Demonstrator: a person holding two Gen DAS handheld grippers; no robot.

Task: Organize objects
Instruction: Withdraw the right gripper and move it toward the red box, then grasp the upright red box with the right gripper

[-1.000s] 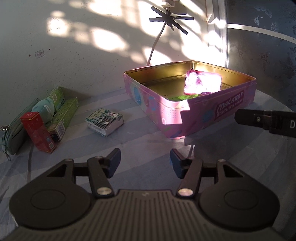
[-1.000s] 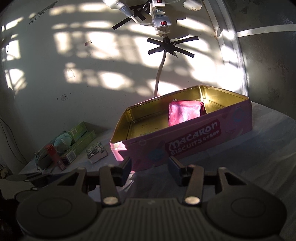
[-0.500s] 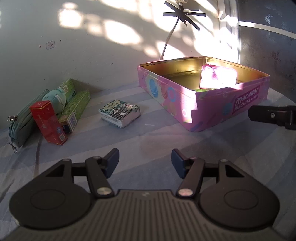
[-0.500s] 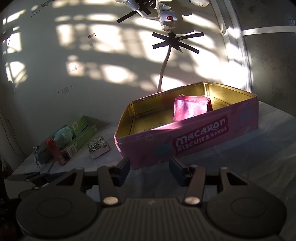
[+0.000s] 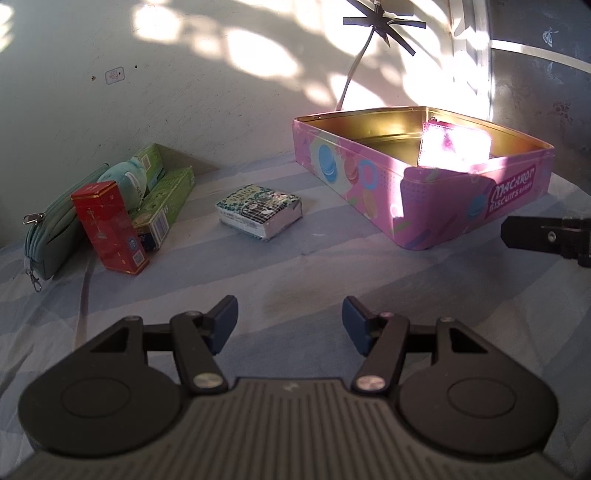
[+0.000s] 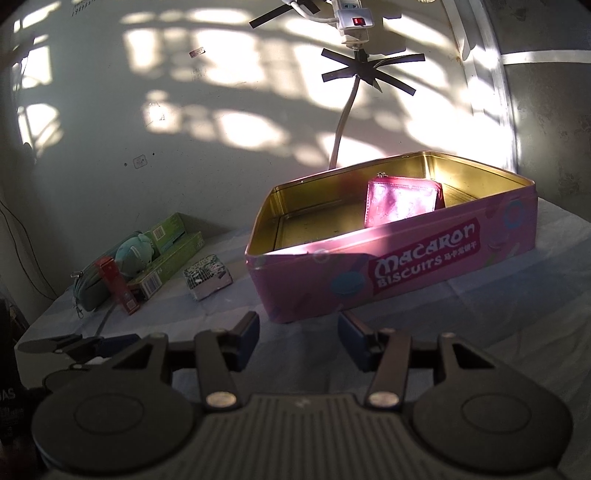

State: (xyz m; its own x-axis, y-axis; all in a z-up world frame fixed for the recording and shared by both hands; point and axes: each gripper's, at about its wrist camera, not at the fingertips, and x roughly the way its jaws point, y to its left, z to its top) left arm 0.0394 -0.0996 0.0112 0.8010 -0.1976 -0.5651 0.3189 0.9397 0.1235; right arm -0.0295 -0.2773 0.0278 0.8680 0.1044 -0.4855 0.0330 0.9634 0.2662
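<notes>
An open pink biscuit tin (image 5: 373,192) (image 6: 406,273) holds a pink wallet (image 5: 456,146) (image 6: 402,201) leaning on its far wall. On the cloth to its left lie a foil-wrapped packet (image 5: 260,210) (image 6: 207,278), a red box (image 5: 109,229) (image 6: 116,284), green boxes (image 5: 168,199) (image 6: 173,251), a teal plush (image 5: 125,177) (image 6: 135,253) and a teal zip pouch (image 5: 55,229) (image 6: 90,286). My left gripper (image 5: 290,321) is open and empty over bare cloth, short of the packet. My right gripper (image 6: 297,334) is open and empty before the tin's front wall.
A blue striped cloth (image 5: 295,266) covers the table. A white wall stands behind, with a power strip (image 6: 352,20) and a cable (image 6: 343,122) taped to it. The right gripper's finger shows at the left wrist view's right edge (image 5: 546,236).
My left gripper has swung left, bringing the packet and the boxes toward the middle of its view. My right gripper has drawn back a little from the tin. Both stay open.
</notes>
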